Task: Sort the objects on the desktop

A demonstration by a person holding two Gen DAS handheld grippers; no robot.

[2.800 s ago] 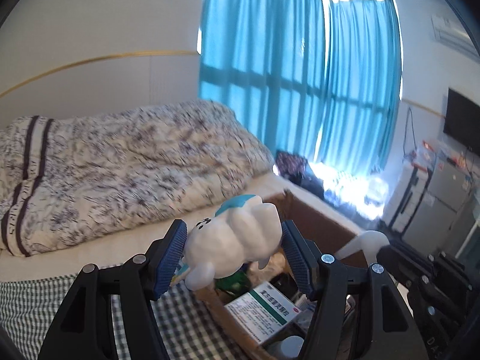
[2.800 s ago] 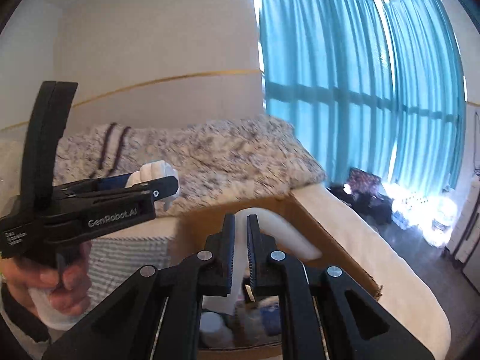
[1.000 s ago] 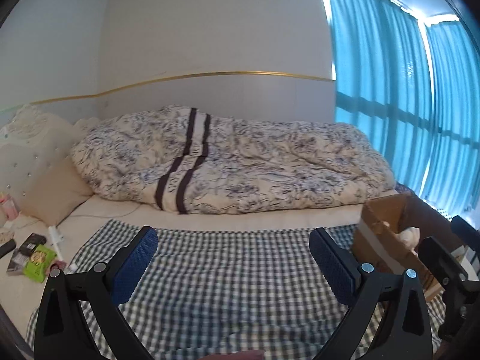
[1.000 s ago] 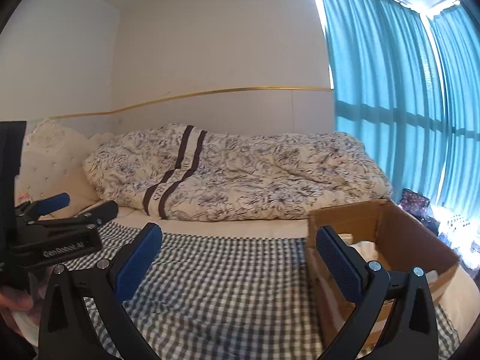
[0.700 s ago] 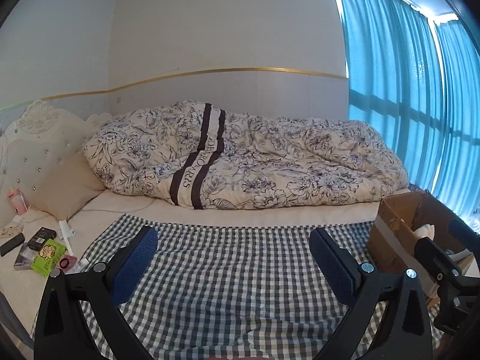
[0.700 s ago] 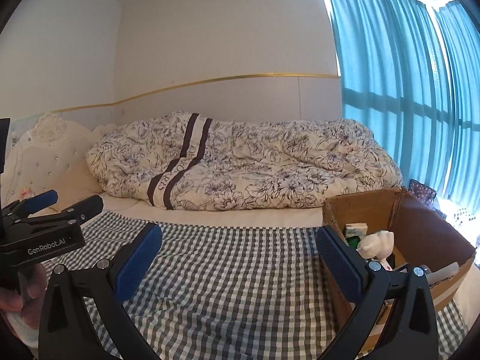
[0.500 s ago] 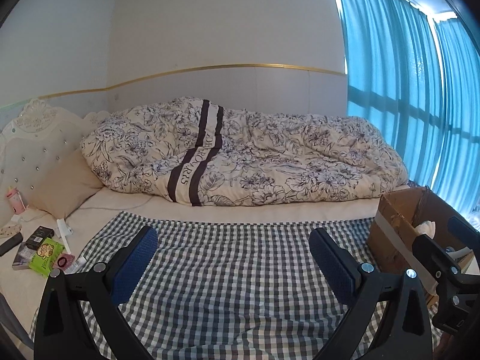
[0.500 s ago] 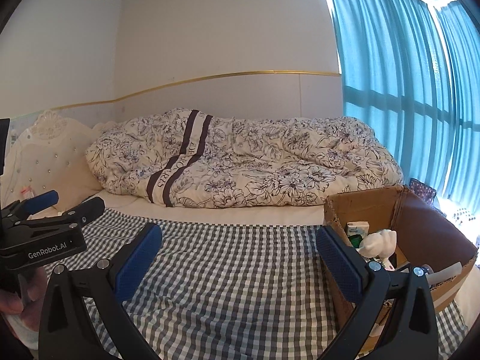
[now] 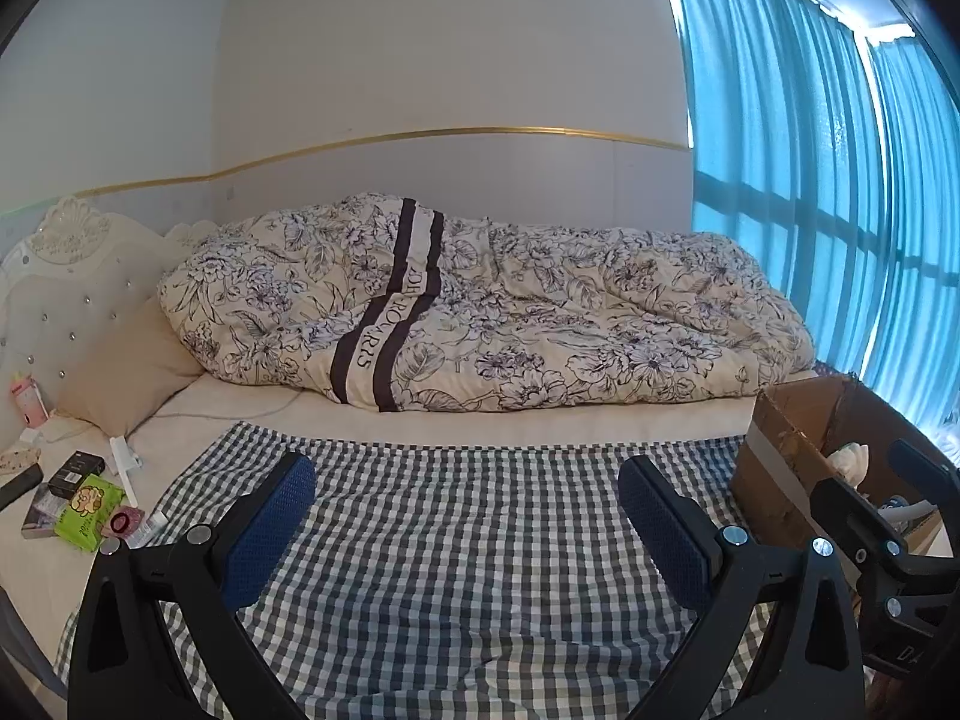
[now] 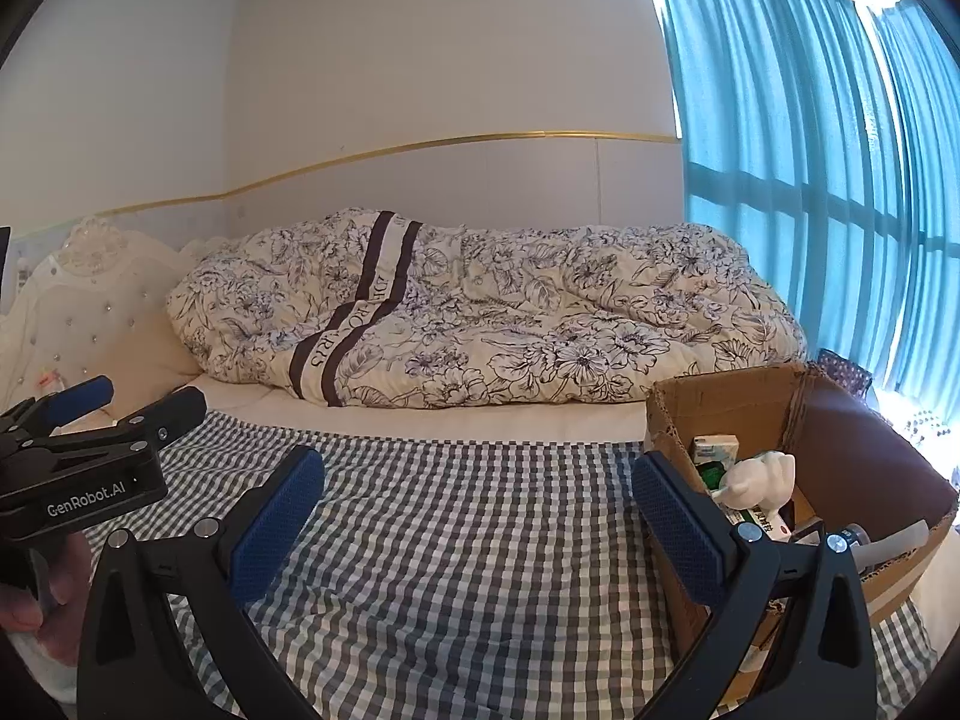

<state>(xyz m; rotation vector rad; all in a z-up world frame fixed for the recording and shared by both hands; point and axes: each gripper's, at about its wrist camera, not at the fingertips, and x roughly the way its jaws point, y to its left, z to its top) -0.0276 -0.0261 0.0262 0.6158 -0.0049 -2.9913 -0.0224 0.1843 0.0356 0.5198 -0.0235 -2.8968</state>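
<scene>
Room first: bed against the wall, floral duvet (image 9: 480, 306) bunched along the back, teal curtains (image 10: 810, 150) to the right, padded headboard (image 9: 66, 288) to the left. A checked cloth (image 9: 468, 540) covers the near part of the mattress and serves as the work surface; nothing sits on it in either view.

Change since a few seconds ago: the left gripper (image 9: 465, 525) was clamped on a white figurine over the cardboard box (image 10: 840, 432), and the right gripper (image 10: 477, 516) was pinched on something pale above it. Now both have pulled back over the cloth with fingers spread wide and nothing between them. The white figurine (image 10: 759, 480) lies inside the box beside a green-and-white carton (image 10: 714, 450).

My read: that drop is done and the cloth is cleared. The only loose clutter left is the small packets (image 9: 78, 504) on the bare sheet off the cloth's left edge, near the headboard. Probably next, if they count.
</scene>
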